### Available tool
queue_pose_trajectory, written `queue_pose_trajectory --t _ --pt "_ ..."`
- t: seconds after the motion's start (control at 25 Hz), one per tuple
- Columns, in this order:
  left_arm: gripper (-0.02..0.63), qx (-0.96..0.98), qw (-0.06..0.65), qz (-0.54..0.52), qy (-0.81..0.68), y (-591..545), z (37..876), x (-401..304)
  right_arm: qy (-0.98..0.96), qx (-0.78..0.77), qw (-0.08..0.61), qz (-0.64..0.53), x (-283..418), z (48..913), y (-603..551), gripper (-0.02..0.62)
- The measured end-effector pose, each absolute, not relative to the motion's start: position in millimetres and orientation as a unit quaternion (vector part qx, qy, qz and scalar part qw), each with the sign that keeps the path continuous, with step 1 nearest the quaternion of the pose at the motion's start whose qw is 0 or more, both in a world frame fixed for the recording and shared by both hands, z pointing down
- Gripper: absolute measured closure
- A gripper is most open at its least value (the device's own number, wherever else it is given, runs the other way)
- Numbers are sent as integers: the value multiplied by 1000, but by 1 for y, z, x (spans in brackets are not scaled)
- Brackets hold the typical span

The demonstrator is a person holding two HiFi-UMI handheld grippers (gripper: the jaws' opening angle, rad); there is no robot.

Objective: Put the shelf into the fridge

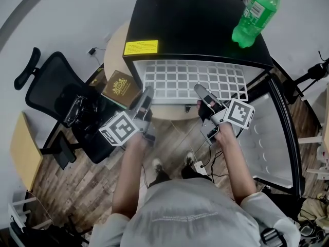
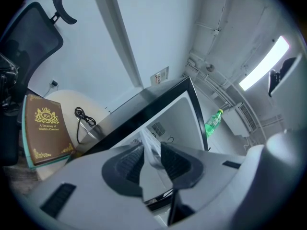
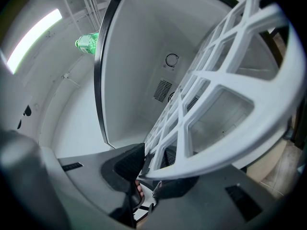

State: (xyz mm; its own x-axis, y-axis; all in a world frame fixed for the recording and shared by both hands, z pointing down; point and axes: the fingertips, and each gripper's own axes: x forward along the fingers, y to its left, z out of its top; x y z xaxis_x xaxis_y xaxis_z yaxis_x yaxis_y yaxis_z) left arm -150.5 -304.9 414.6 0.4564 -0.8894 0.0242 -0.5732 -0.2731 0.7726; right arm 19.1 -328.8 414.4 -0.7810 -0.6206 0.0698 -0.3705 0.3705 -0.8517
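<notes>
The white grid shelf (image 1: 190,78) lies level at the open front of the black fridge (image 1: 195,19), its far part under the fridge's top. My left gripper (image 1: 146,98) is shut on the shelf's near left edge, and my right gripper (image 1: 201,91) is shut on its near right edge. In the left gripper view the shelf (image 2: 152,150) shows edge-on as a thin white strip pinched between the dark pads (image 2: 130,164). In the right gripper view the shelf (image 3: 211,80) runs from the gripper (image 3: 153,164) into the white fridge interior (image 3: 139,66).
A green bottle (image 1: 256,14) stands on the fridge's top. The fridge door (image 1: 270,138) hangs open at the right. A brown book (image 1: 119,88) lies on a round table left of the fridge, next to a black office chair (image 1: 56,99). Cables lie on the wooden floor.
</notes>
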Motion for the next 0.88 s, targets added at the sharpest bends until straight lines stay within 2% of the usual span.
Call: queue_pose_trajectory --t 0.32,0.48,0.88 --pt "491 763 369 -221 -483 -303 412 -149 837 -285 139 -446 14 407 -325 500" --pt "489 761 366 -229 -485 -295 411 -147 840 -286 139 -440 17 406 -314 476" --pt "503 777 385 -211 -451 -267 419 -111 833 -303 137 -443 35 413 -291 481"
